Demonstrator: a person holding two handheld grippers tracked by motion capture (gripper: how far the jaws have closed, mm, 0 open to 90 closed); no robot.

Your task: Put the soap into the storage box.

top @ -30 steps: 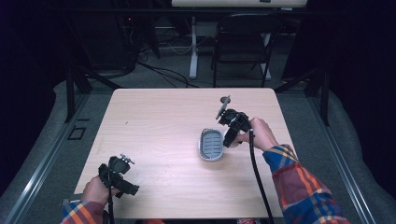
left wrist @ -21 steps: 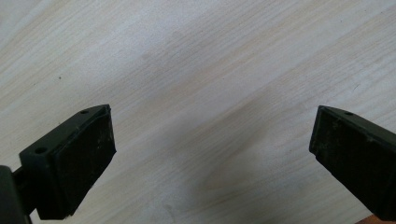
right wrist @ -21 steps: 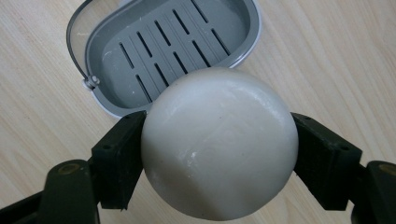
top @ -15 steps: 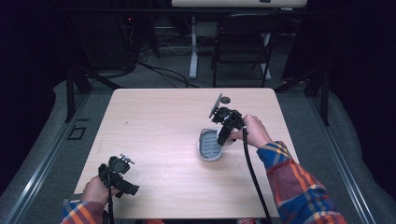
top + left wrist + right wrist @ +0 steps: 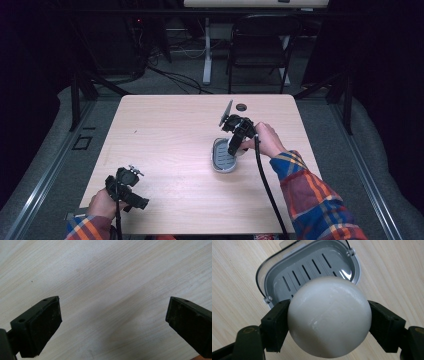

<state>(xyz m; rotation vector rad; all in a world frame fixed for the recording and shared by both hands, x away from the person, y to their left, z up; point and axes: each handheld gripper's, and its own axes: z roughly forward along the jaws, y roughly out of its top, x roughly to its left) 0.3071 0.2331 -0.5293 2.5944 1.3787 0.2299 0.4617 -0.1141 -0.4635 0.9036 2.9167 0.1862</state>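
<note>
My right gripper [image 5: 329, 322] clamps the white soap bar [image 5: 329, 320] between both jaws, poised just above the grey soap dish [image 5: 312, 267] on the table [image 5: 165, 130]. My left gripper [image 5: 112, 322], well apart from the dish, has its jaws spread wide over bare wood.

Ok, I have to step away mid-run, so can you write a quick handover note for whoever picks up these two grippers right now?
Right gripper: shut on the round white soap bar, held just above the grey slotted plastic soap dish, at the dish's near end.
Left gripper: open, holding nothing, over bare wood near the front left corner of the light wooden table.
Done: soap is picked up and brought over the dish, which sits right of the table's centre.
Left: lower the soap into the dish, open the fingers and back off. Judging by the gripper view, it should land on the slotted insert.
</note>
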